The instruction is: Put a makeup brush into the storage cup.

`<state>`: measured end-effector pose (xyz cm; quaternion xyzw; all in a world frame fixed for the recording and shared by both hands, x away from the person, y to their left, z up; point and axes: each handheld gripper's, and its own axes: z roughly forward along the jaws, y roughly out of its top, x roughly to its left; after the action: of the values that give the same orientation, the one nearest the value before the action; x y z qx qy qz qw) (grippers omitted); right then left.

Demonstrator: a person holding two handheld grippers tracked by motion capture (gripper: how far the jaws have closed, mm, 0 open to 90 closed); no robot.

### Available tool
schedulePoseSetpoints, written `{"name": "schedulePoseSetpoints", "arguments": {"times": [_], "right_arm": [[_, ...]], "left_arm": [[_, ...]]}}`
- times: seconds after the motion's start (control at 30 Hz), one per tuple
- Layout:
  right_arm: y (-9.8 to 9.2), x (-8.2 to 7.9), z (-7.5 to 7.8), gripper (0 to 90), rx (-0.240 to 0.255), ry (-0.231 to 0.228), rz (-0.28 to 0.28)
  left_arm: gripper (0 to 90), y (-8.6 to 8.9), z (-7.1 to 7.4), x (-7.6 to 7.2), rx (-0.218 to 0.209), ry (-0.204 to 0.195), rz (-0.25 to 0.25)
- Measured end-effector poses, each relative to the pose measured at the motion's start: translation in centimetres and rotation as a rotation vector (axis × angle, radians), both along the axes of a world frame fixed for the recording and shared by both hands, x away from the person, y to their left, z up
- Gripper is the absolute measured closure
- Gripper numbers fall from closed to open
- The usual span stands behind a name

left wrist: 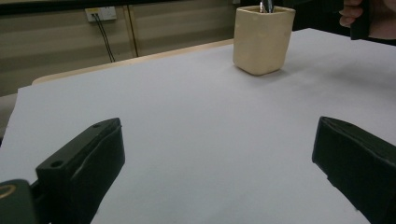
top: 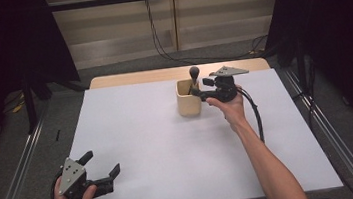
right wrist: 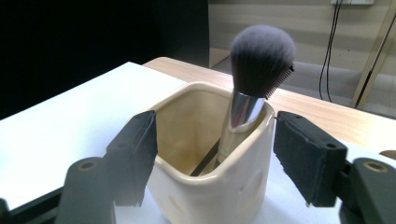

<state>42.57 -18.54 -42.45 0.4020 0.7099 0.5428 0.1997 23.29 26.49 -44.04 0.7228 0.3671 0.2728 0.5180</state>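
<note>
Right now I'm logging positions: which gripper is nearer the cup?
Right. The right gripper is at the cup, its open jaws flanking the rim by the brush. The left gripper sits open at the table's near left corner, far from it.

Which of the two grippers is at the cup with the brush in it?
The right gripper, at the table's far side: its open jaws flank the cream cup holding the makeup brush. The left gripper rests at the near edge, open.

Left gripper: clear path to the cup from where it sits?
Probably yes. The left gripper is open at the near left corner, with bare white table between it and the cream cup. But the right gripper sits at the cup's right side, so approach from the left.
</note>
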Motion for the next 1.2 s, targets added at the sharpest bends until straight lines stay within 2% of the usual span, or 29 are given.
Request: {"name": "schedulePoseSetpoints", "arguments": {"times": [0.17, 0.27, 0.3, 0.43, 0.67, 0.77, 0.8, 0.97, 1.2], "right_arm": [[0.0, -0.3, -0.1, 15.0, 0.002, -0.003, -0.010], [-0.1, -0.4, -0.1, 9.4, -0.004, -0.003, -0.022], [-0.1, -0.4, -0.1, 7.0, 0.001, -0.003, -0.024], [-0.3, -0.6, 0.0, 3.3, 0.008, -0.004, -0.016], [-0.4, -1.2, 0.4, 1.2, 0.004, -0.008, -0.014], [-0.5, -1.5, 0.6, 1.2, 0.008, -0.015, -0.010], [-0.6, -1.6, 0.8, 1.4, 0.010, -0.017, -0.014], [-1.3, -2.2, 1.3, 1.8, -0.004, -0.037, -0.026], [-2.2, -3.2, 1.3, 1.5, 0.001, -0.062, -0.033]], "left_arm": [[2.4, 0.0, 0.0, 0.1, 0.004, -0.001, 0.000], [2.4, 0.0, -0.1, 0.1, -0.021, 0.015, 0.000], [2.4, -0.1, -0.1, 0.1, -0.016, 0.016, 0.001], [2.4, -0.2, -0.1, 0.2, -0.014, 0.013, 0.006], [2.8, -0.5, -0.3, 0.3, -0.044, 0.022, 0.026], [3.0, -0.6, -0.4, 0.4, -0.047, 0.030, 0.036], [3.0, -0.6, -0.4, 0.4, -0.035, 0.024, 0.038], [2.5, -0.6, -0.5, 0.3, -0.039, 0.026, 0.026], [2.2, -0.6, -0.3, 0.1, -0.044, 0.018, 0.008]]}}
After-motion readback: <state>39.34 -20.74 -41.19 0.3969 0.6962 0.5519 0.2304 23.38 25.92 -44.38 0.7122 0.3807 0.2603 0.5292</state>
